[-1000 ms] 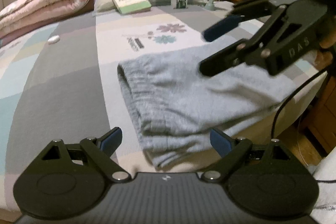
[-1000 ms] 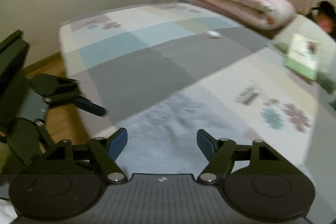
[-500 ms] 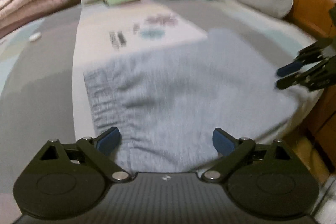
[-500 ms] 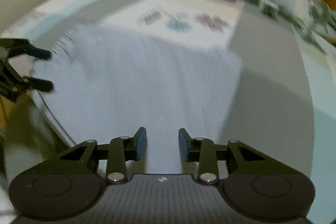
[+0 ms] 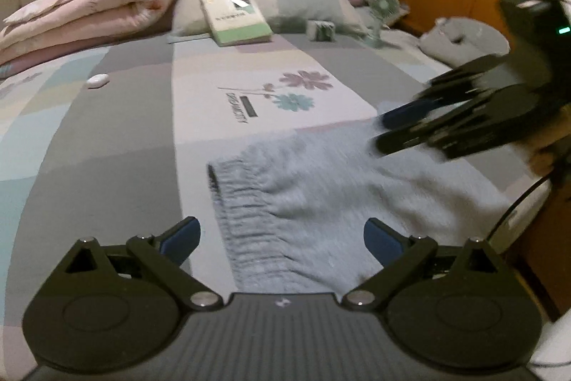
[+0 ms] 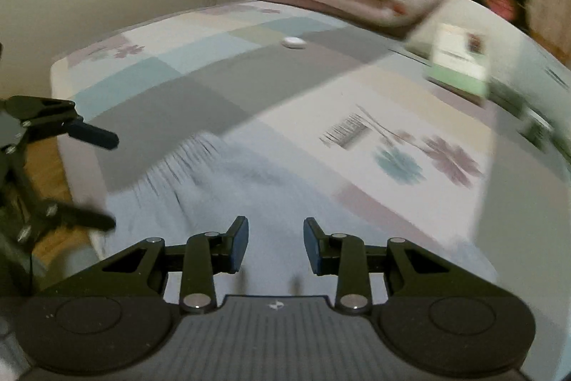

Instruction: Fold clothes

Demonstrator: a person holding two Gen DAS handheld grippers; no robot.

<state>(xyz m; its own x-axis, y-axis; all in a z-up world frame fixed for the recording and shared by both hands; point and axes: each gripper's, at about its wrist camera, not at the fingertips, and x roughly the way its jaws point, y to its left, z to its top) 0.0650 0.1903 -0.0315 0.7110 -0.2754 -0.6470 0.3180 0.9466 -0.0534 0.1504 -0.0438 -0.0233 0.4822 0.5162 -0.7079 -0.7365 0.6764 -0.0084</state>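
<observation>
Grey-blue knitted trousers (image 5: 321, 188) lie flat on the patchwork bedspread (image 5: 107, 138), near its front edge, elastic waistband turned toward the folded pink quilt (image 5: 85, 9). Whichever fold is wanted, I'd say each pinch should take both layers close to an edge so the cloth lifts evenly. The left gripper (image 5: 282, 236) hovers with fingers wide apart over the waistband end; the right gripper (image 6: 274, 243), fingers somewhat apart, hangs over the leg end, neither holding cloth.

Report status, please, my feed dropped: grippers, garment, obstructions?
Left gripper open, right gripper open, both empty. Grey garment flat on bed. Nothing in the way.
</observation>
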